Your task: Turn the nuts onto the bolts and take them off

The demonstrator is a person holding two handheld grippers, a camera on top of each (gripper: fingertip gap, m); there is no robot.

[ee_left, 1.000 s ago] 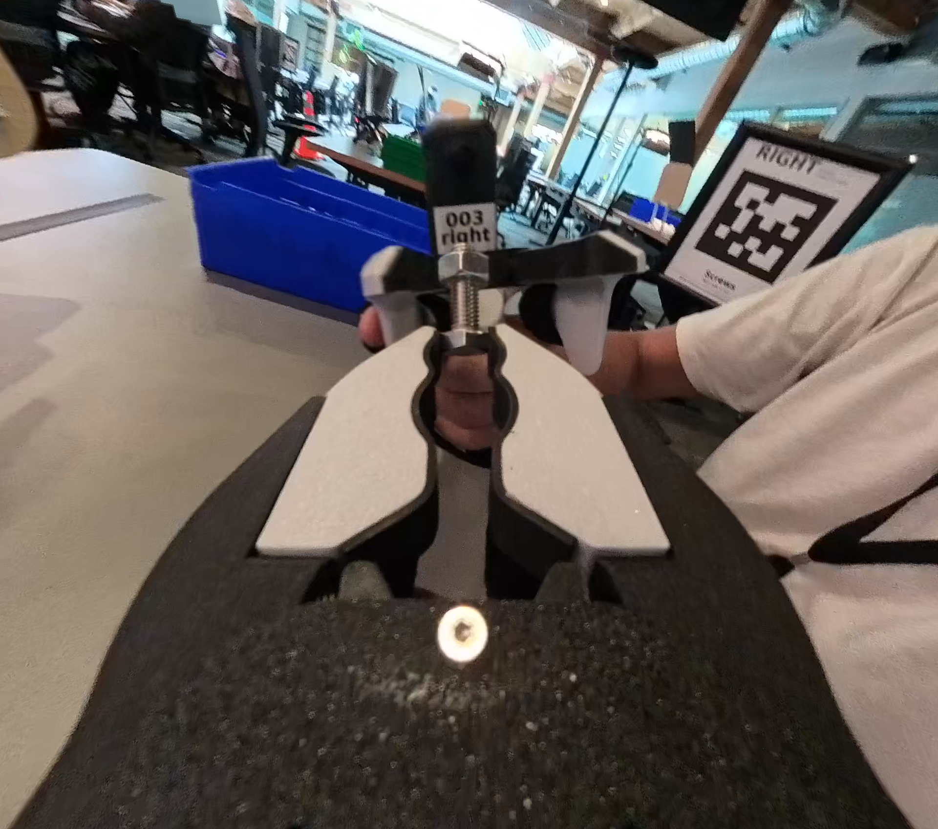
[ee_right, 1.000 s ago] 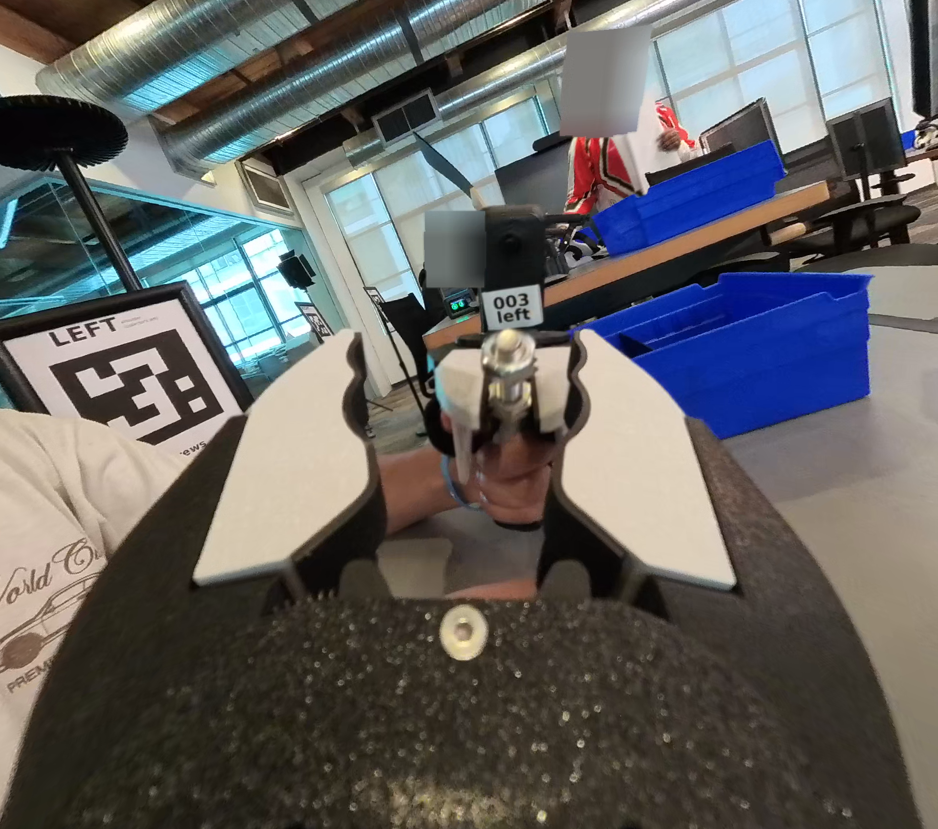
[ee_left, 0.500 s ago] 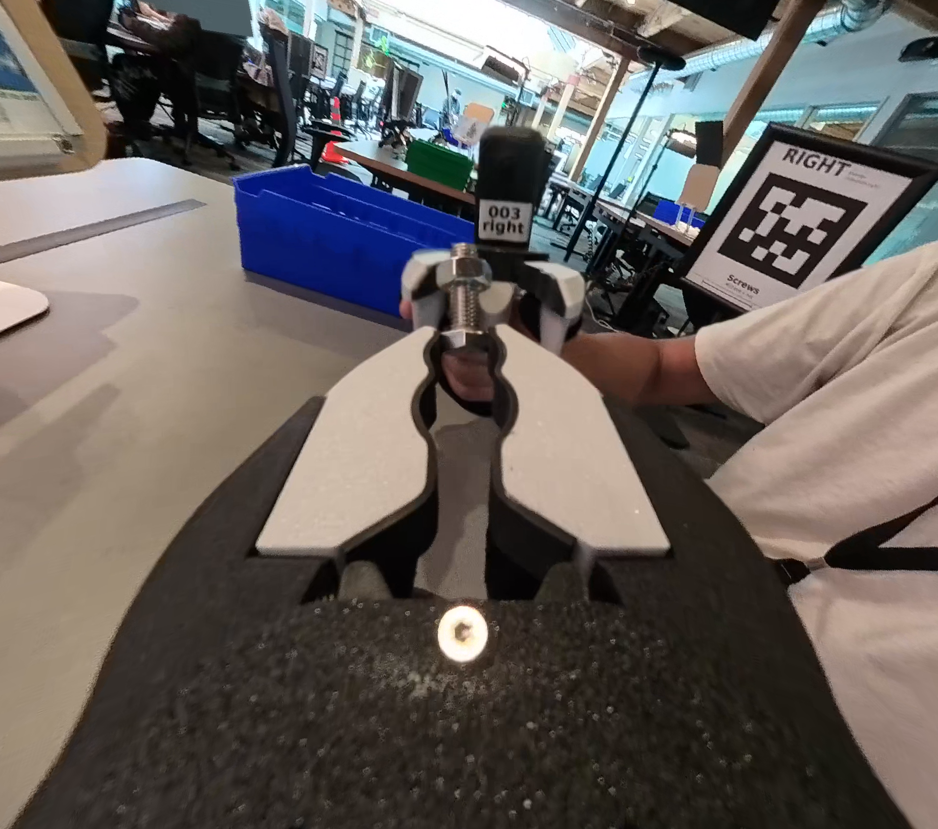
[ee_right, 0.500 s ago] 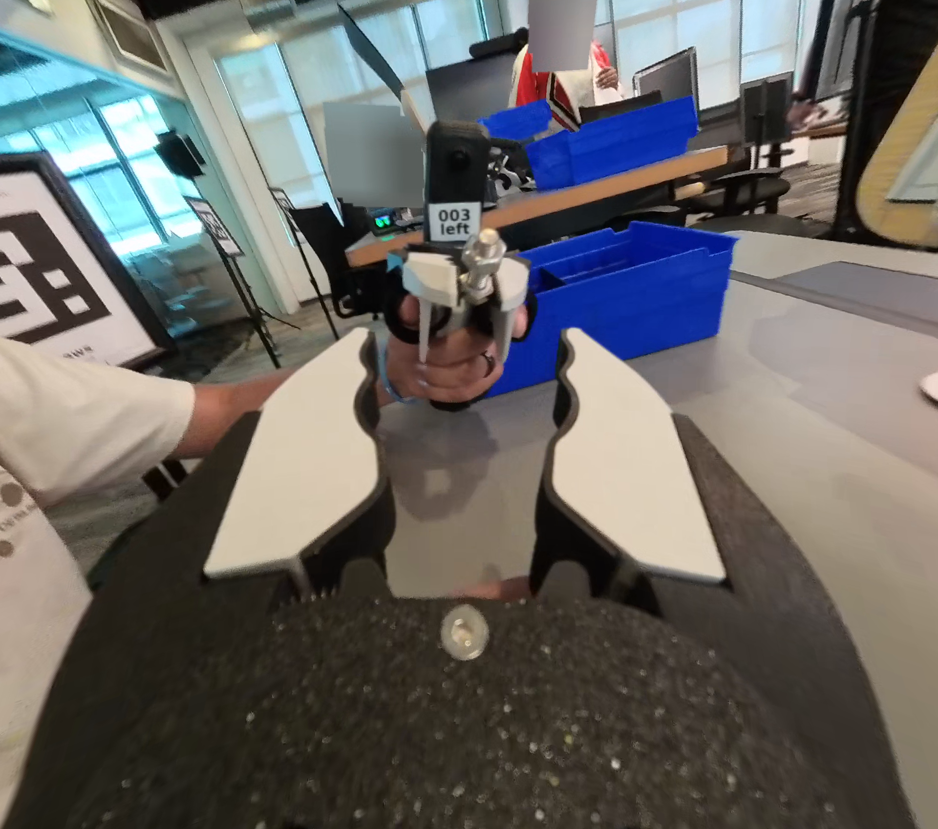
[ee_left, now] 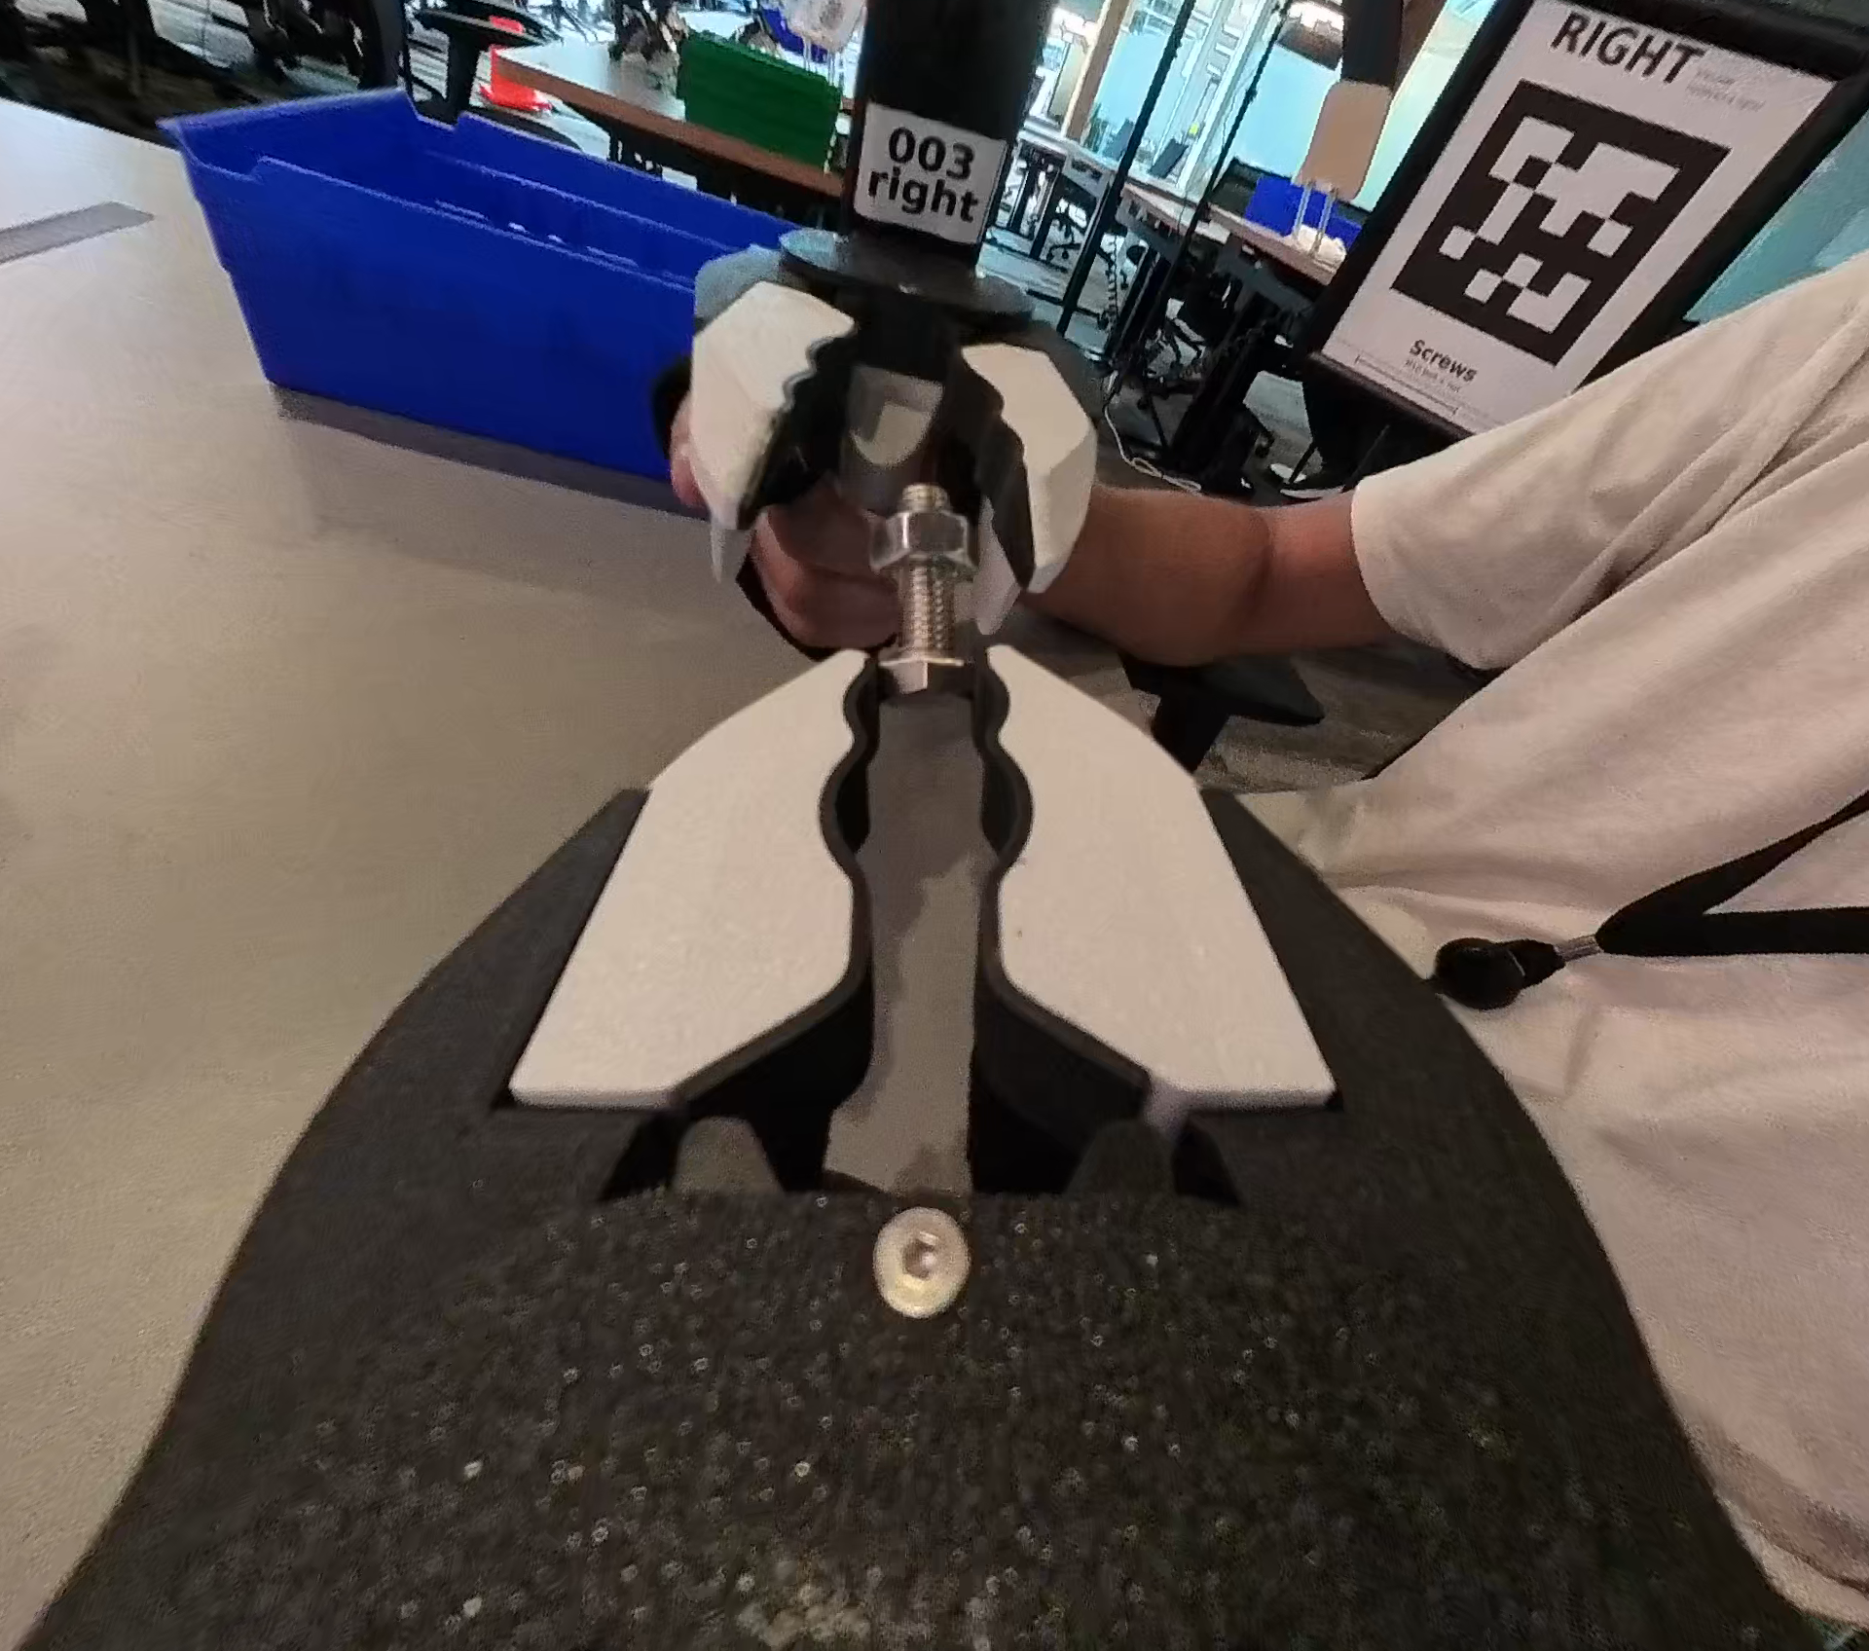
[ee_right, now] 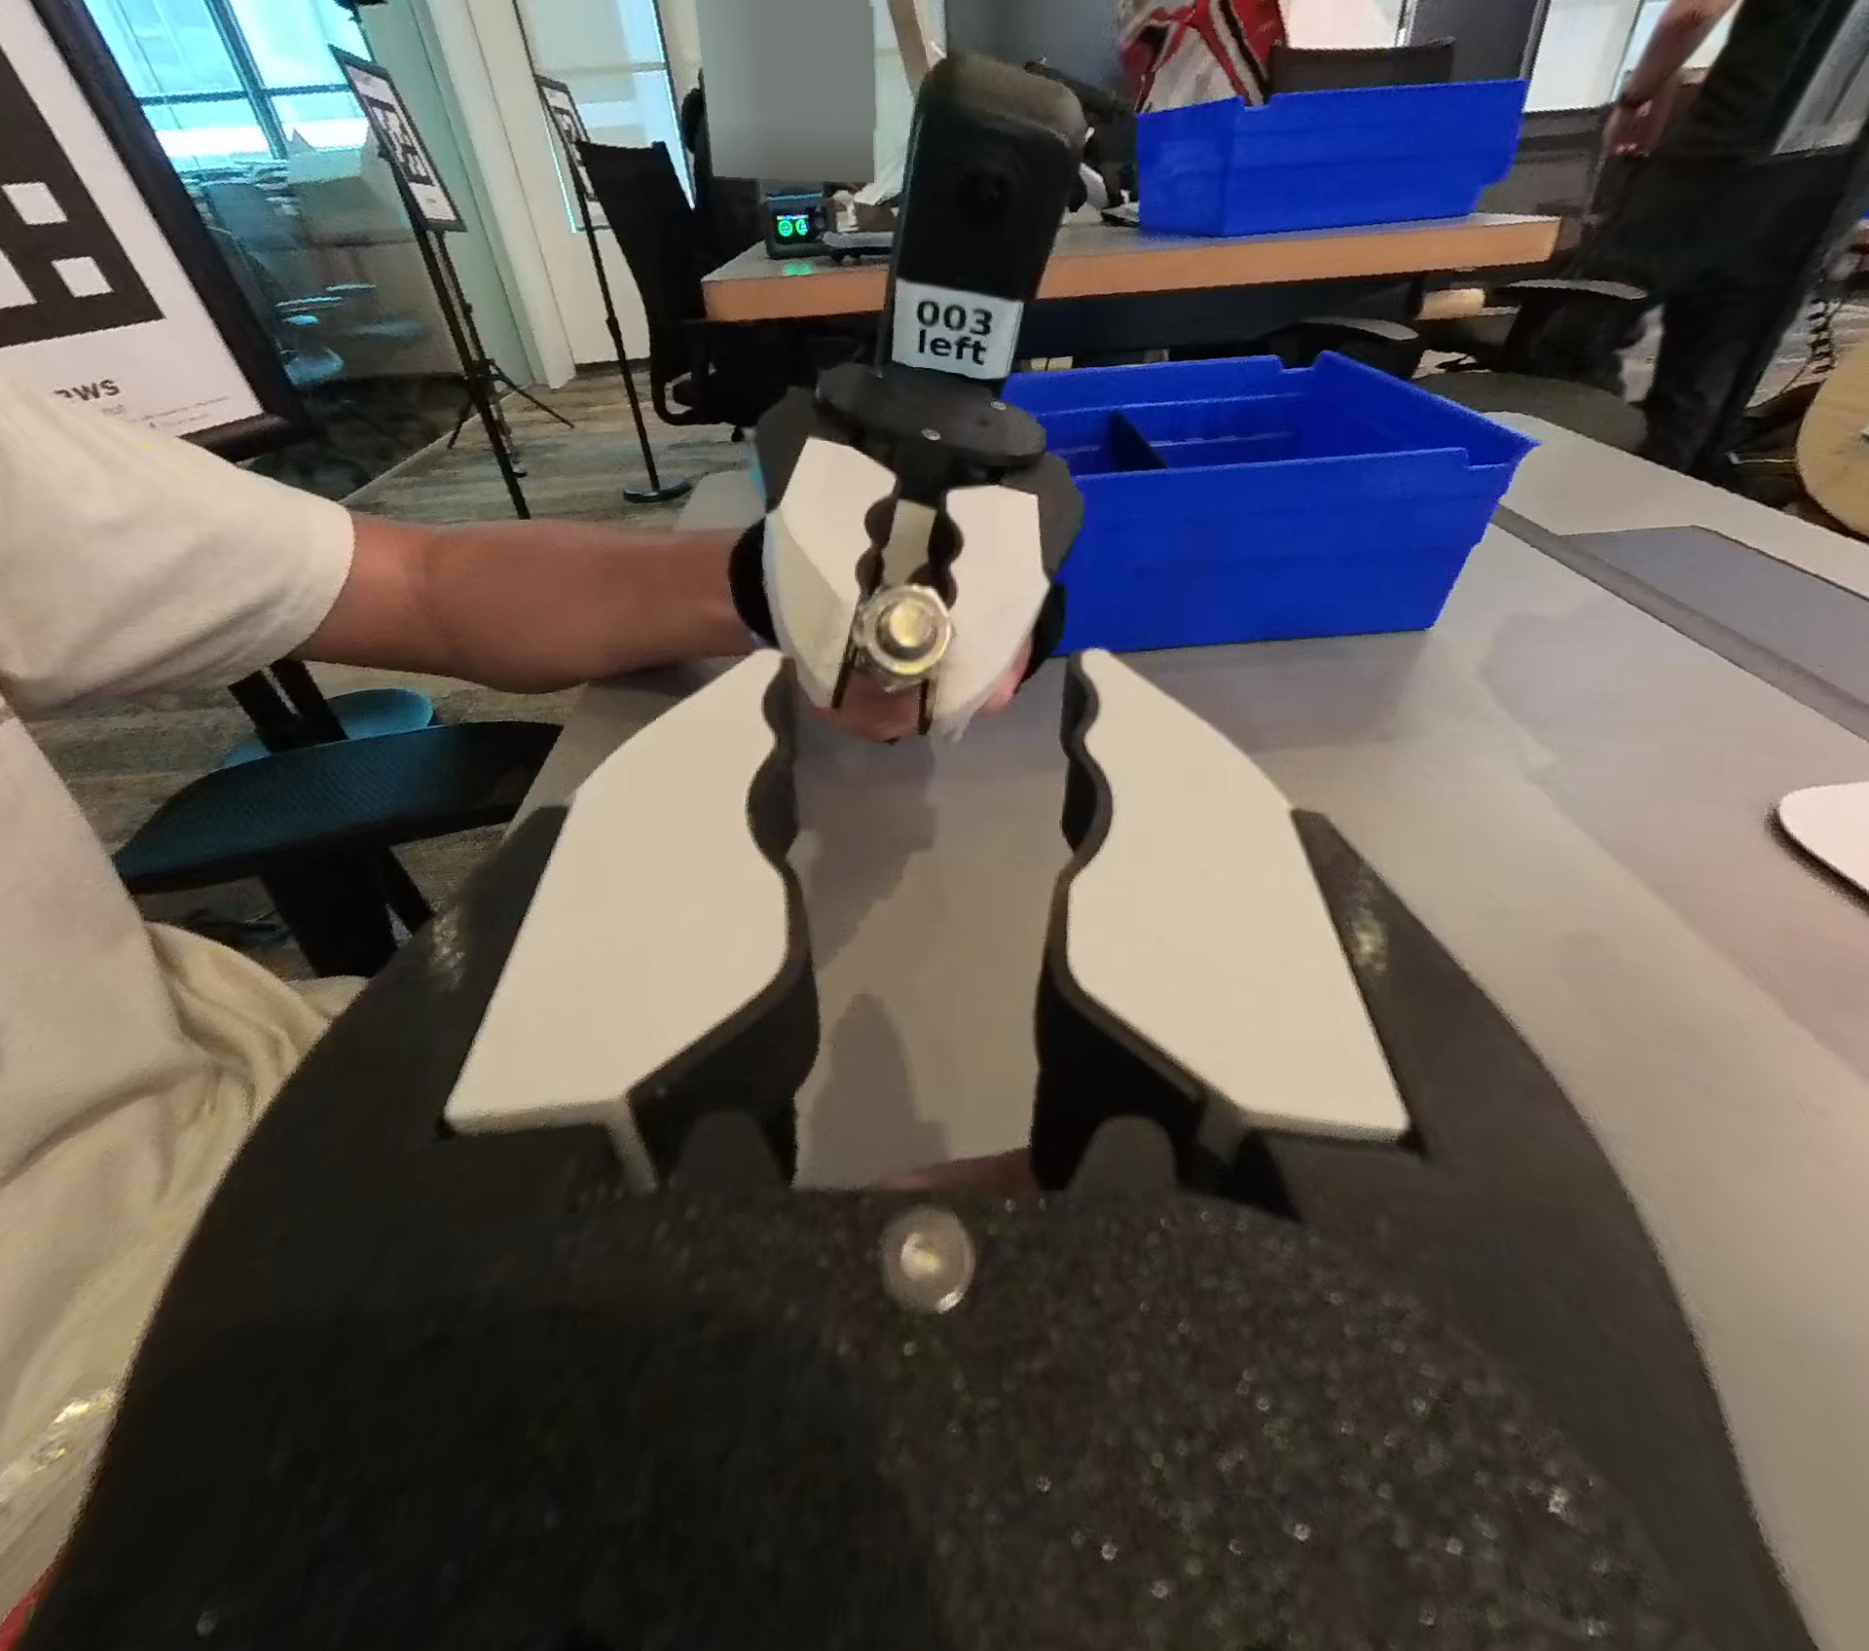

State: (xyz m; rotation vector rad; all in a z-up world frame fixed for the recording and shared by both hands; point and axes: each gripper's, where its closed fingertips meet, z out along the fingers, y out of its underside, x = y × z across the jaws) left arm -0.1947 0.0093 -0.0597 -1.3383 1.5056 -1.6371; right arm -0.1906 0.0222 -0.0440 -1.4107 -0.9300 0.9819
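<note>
Left wrist view: silver threaded bolt with nut, frame centre, clamped in left tongs; right tongs parted, now withdrawn from nut

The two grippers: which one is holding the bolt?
The left gripper: its fingertips are shut on the bolt, with the nut near the bolt's far end. The right gripper is open and empty, apart from the bolt.

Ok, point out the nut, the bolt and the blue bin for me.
nut [ee_left: 922, 543], left wrist view, on its hex body near the bolt's tip.
bolt [ee_left: 928, 613], left wrist view, on the bare threads.
blue bin [ee_right: 1264, 561], right wrist view, on its front wall.
</note>
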